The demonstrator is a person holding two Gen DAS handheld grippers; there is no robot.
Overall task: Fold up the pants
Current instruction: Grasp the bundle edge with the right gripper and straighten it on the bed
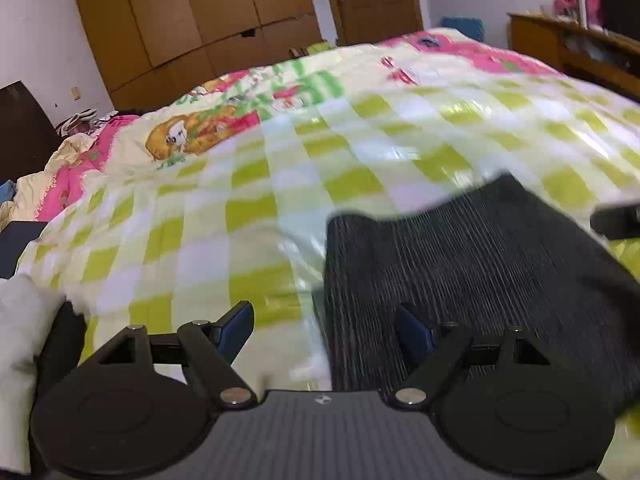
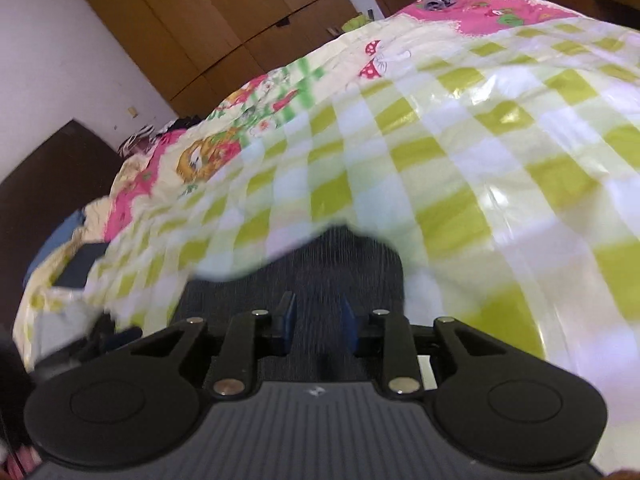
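Dark striped pants (image 1: 460, 272) lie in a folded block on the green-checked bed cover (image 1: 240, 216). My left gripper (image 1: 324, 324) is open wide at their near left edge. Its right finger sits over the fabric and its left finger over the bare cover, with nothing pinched. A dark finger of my right gripper (image 1: 614, 222) shows at the pants' right edge. In the right wrist view the pants (image 2: 332, 272) run under my right gripper (image 2: 317, 322). Its jaws stand narrowly apart over the cloth, and I see no fabric squeezed between the pads.
The bed cover (image 2: 480, 152) stretches far ahead and to both sides. A brown wardrobe (image 1: 180, 20) and a door (image 1: 372, 0) stand behind the bed. A dark headboard (image 1: 20, 132) and crumpled bedding (image 1: 72, 168) lie left, a wooden desk (image 1: 560, 44) right.
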